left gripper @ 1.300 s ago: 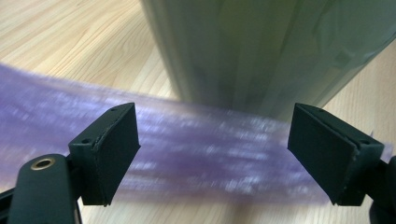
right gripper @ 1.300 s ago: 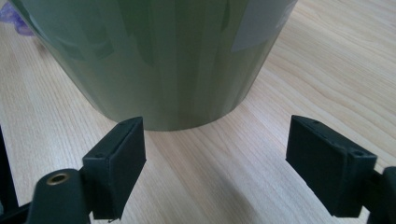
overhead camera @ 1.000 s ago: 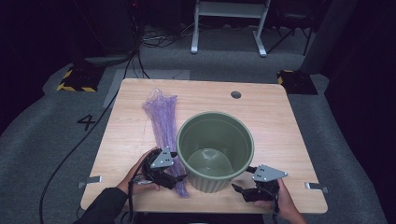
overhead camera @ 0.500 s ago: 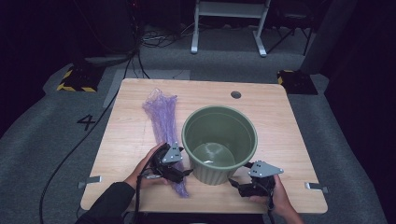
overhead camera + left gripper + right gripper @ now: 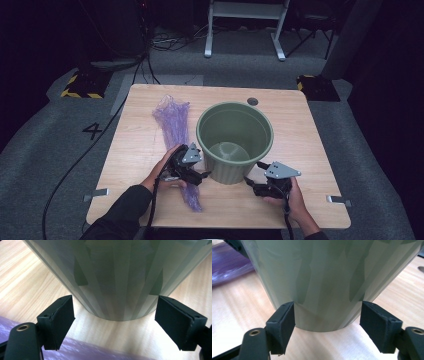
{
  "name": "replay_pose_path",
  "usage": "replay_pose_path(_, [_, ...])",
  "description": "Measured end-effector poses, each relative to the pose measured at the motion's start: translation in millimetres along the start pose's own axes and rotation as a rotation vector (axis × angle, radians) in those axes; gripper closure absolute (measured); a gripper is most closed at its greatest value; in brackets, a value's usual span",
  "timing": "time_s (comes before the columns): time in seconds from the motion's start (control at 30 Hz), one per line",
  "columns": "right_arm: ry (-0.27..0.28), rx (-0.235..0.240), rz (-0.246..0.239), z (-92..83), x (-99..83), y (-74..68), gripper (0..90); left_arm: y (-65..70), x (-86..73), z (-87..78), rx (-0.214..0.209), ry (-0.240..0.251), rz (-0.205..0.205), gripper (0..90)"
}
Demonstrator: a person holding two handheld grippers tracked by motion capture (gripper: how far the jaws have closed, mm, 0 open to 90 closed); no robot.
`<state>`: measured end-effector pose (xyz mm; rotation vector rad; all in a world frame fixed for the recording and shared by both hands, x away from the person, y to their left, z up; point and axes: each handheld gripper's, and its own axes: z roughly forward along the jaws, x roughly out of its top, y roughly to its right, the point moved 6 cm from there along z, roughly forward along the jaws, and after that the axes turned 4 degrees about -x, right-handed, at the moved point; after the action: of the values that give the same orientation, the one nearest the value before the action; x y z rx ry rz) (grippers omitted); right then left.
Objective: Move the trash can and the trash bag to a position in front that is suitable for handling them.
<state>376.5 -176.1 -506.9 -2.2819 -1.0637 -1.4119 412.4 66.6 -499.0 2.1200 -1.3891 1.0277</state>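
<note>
The green bin [image 5: 235, 142] stood upright near the middle of the bench [image 5: 310, 150], a little toward the near edge, with the purple bag [image 5: 175, 132] lying flat just beside it on the left. The left gripper [image 5: 204, 175] and the right gripper [image 5: 248, 183] were low at the bin's base from both sides. Each gripper was spread, pads not pressing the wall; the right gripper's jaws had just been closing a little, with the bin's foot between them. The step seemed to be positioning the bin. Next, both probably needed to squeeze or push evenly, so it would not tip.
</note>
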Motion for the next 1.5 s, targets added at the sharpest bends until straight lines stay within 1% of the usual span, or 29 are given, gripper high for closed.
replay_pose_path(0.03, [0.005,-0.007,0.009,2.6,2.8,3.6,28.7,-3.1,1.7,3.8,-0.007,-0.004,-0.007,15.4])
replay_pose_path(0.07, [0.010,-0.009,0.014,4.0,4.3,5.4,28.9,-3.1,1.7,3.8,-0.007,-0.004,-0.007,15.4])
replay_pose_path(0.1, [0.012,-0.011,0.015,5.4,5.7,7.2,29.3,-4.7,2.3,5.6,-0.002,-0.008,-0.006,15.4])
replay_pose_path(0.13, [0.012,-0.017,0.009,7.4,7.4,9.4,29.9,-7.4,3.8,9.3,0.013,-0.017,0.005,15.4])
replay_pose_path(0.2, [0.012,-0.018,0.006,8.7,8.5,10.7,30.1,-9.1,4.6,10.6,0.020,-0.021,0.003,15.1])
replay_pose_path(0.3, [0.018,-0.025,0.025,15.7,15.8,19.4,30.7,-17.7,8.8,13.8,0.042,-0.002,-0.020,15.3])
replay_pose_path(0.33, [0.019,-0.027,0.026,16.8,17.0,20.7,30.9,-19.5,9.6,14.6,0.037,-0.001,-0.032,15.4])
replay_pose_path(0.37, [0.020,-0.028,0.028,18.5,18.5,22.3,30.8,-19.5,9.6,14.6,0.037,-0.001,-0.032,15.3])
replay_pose_path(0.4, [0.020,-0.028,0.028,18.5,18.5,22.3,30.8,-20.5,10.4,15.5,0.029,0.003,-0.047,15.3])
replay_pose_path(0.43, [0.020,-0.033,0.032,22.2,20.9,25.5,30.8,-25.9,12.5,16.2,0.055,0.003,-0.042,15.4])
replay_pose_path(0.5, [0.022,-0.039,0.044,26.1,22.9,28.0,30.8,-30.1,15.2,18.3,0.062,0.008,-0.056,15.2])
replay_pose_path(0.53, [0.022,-0.045,0.048,28.8,23.9,30.0,30.9,-31.6,15.7,18.7,0.075,0.011,-0.053,15.4])
replay_pose_path(0.57, [0.021,-0.048,0.052,30.2,24.5,30.9,30.9,-31.6,15.7,18.7,0.075,0.011,-0.053,15.5])
replay_pose_path(0.6, [0.021,-0.048,0.052,30.2,24.5,30.9,30.9,-33.3,16.2,20.8,0.079,0.007,-0.056,15.5])
replay_pose_path(0.63, [0.015,-0.053,0.051,33.5,26.6,33.8,30.9,-36.5,16.7,23.6,0.075,0.002,-0.072,15.2])
replay_pose_path(0.7, [0.006,-0.062,0.046,36.5,28.8,36.6,30.8,-39.8,17.5,26.0,0.074,0.002,-0.081,15.3])
replay_pose_path(0.77, [0.003,-0.075,0.031,39.6,29.9,38.4,30.9,-41.2,18.2,26.8,0.075,0.000,-0.084,15.3])
replay_pose_path(0.83, [0.000,-0.080,0.037,42.7,29.7,39.9,31.4,-44.9,20.2,28.8,0.084,0.000,-0.088,15.4])
replay_pose_path(0.93, [-0.008,-0.080,0.048,46.0,29.6,41.1,31.2,-46.4,20.5,30.5,0.102,-0.002,-0.083,15.5])
replay_pose_path(0.97, [-0.007,-0.080,0.061,47.9,31.2,42.3,31.2,-46.6,20.0,31.9,0.098,-0.006,-0.089,15.5])
replay_pose_path(1.0, [-0.006,-0.085,0.060,49.2,32.5,43.0,31.2,-47.5,19.8,31.9,0.104,-0.007,-0.085,15.6])
replay_pose_path(1.07, [-0.005,-0.087,0.065,50.9,34.8,44.2,31.1,-48.5,19.2,32.2,0.106,-0.009,-0.091,15.9])
replay_pose_path(1.17, [-0.012,-0.087,0.068,53.5,38.9,46.1,30.7,-48.0,18.2,33.1,0.099,-0.018,-0.084,16.3])
replay_pose_path(1.3, [-0.016,-0.088,0.067,55.8,42.4,47.1,30.4,-49.8,17.7,31.9,0.114,-0.027,-0.069,16.6])
replay_pose_path(1.33, [-0.016,-0.092,0.061,56.8,43.7,47.2,30.2,-49.5,18.5,29.6,0.110,-0.020,-0.074,16.9])
replay_pose_path(1.4, [-0.015,-0.091,0.063,56.6,43.8,47.2,30.2,-48.9,18.9,27.1,0.109,-0.020,-0.070,16.8])
replay_pose_path(1.43, [-0.006,-0.082,0.076,55.0,43.9,46.4,29.6,-47.8,19.3,22.1,0.102,-0.018,-0.069,16.7])
replay_pose_path(1.5, [-0.004,-0.080,0.076,52.6,43.2,45.3,29.0,-45.9,19.5,13.8,0.096,-0.008,-0.074,16.5])
